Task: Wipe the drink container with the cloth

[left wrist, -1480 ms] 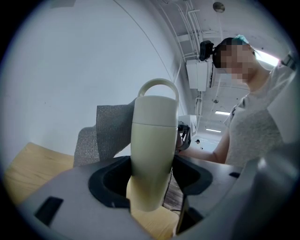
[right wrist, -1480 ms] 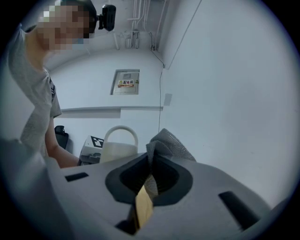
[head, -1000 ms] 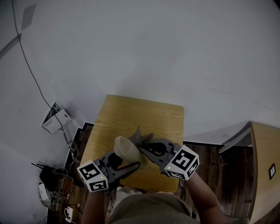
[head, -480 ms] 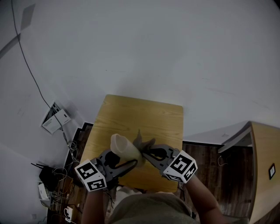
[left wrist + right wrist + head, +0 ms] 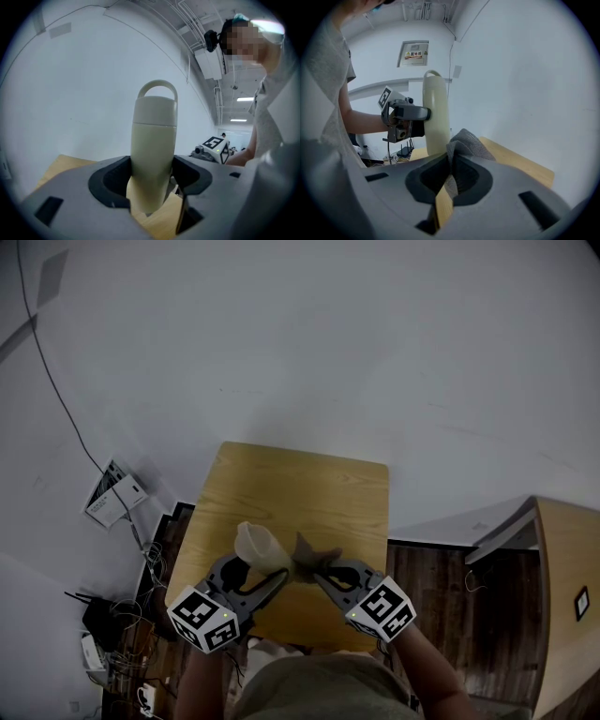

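I grip drink container [image 5: 154, 136] in L tool [image 5: 151, 185] to steady it, w/ R tool [image 5: 449, 183] clenched on cloth [image 5: 465, 143] just beside it, ready for wiping.

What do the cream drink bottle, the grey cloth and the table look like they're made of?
Drink bottle: smooth matte cream shell, no glare; coated metal or plastic, can't tell.
Cloth: grey knitted or woven fabric, visible mesh texture, folds softly.
Table: light wood or wood-look laminate, with grain lines.
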`<state>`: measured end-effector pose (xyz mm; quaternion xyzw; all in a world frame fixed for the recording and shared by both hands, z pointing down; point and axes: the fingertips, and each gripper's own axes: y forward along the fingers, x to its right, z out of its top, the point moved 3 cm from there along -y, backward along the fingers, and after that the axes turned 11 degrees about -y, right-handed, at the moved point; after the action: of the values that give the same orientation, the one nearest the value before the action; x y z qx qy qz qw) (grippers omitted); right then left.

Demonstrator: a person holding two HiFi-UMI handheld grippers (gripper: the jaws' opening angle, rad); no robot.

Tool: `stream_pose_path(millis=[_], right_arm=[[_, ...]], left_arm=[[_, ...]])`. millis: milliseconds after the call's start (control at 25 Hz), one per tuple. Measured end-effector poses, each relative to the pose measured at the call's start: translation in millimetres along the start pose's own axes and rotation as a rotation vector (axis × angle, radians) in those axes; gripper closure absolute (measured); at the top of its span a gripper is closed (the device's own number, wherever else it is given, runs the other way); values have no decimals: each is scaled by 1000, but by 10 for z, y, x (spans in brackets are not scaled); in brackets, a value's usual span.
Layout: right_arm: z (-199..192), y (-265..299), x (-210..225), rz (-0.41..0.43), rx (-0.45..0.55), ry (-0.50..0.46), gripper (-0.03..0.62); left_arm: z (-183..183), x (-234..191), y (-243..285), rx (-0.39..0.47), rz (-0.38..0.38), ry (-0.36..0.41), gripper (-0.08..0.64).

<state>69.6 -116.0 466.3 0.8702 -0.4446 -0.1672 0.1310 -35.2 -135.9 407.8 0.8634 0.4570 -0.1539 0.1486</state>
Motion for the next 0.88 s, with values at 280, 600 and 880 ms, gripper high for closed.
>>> stream_pose_path(millis=[280,600,880], right_arm=[[-149,-52,53,-128,-22,38,584],[-280,-181,48,-168,-32,103,583],[-340,-291,70,-187,-37,133,584]], left_arm=[[-375,-330,245,-33,225,45,288],[-802,-577,512,-66,355,30,290],[-1088,-742,660,-84,407,-7,291]])
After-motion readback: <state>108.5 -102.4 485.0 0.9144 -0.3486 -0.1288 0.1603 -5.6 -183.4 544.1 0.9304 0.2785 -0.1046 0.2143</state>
